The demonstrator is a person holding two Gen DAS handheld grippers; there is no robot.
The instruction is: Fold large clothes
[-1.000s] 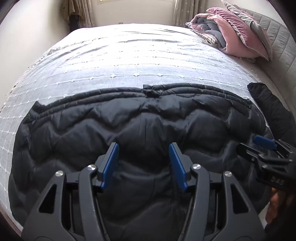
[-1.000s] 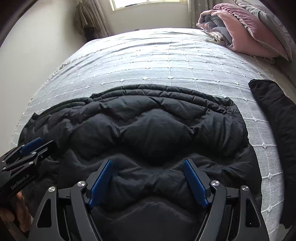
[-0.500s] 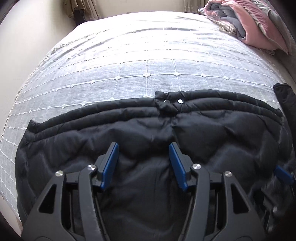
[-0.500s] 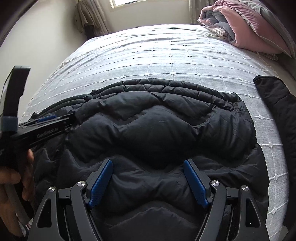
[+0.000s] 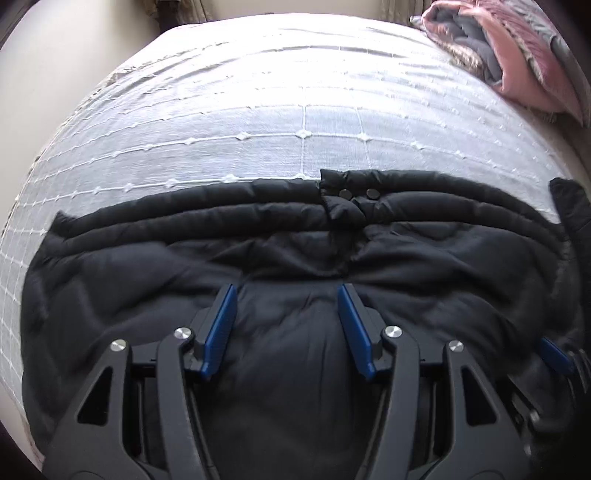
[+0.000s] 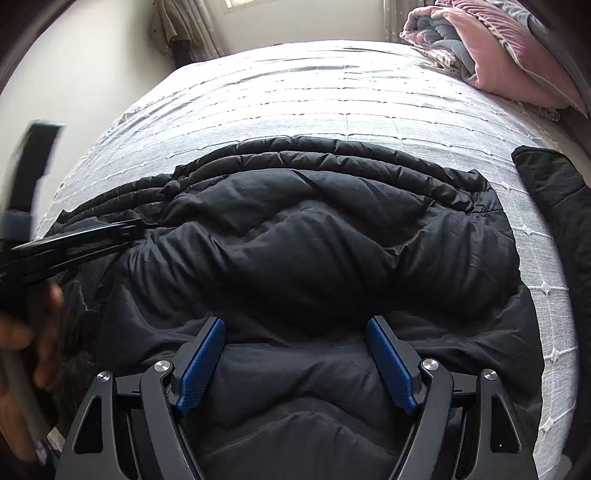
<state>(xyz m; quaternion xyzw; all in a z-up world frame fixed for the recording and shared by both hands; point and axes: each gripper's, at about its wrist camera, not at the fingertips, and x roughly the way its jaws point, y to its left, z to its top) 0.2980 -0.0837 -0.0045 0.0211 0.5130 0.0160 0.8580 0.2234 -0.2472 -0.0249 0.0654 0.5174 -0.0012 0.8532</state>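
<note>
A black quilted puffer jacket (image 5: 280, 251) lies spread across the near part of the bed, its far hem showing two snap buttons (image 5: 358, 192). It also fills the right wrist view (image 6: 314, 251). My left gripper (image 5: 286, 291) is open and empty, low over the jacket's middle. My right gripper (image 6: 295, 325) is open and empty over the jacket's near right part. The left gripper shows blurred at the left of the right wrist view (image 6: 85, 240). A blue pad of the right gripper shows at the right of the left wrist view (image 5: 554, 354).
The bed has a white quilted cover (image 5: 295, 110). A second dark garment (image 6: 554, 192) lies on the right side of the bed. Pink and grey bedding (image 6: 491, 48) is piled at the far right. A wall and curtain (image 6: 173, 26) stand to the far left.
My left gripper has moved forward and lower over the jacket, bringing its hem and snaps closer. My right gripper has also come lower and nearer the jacket. Both stay open.
</note>
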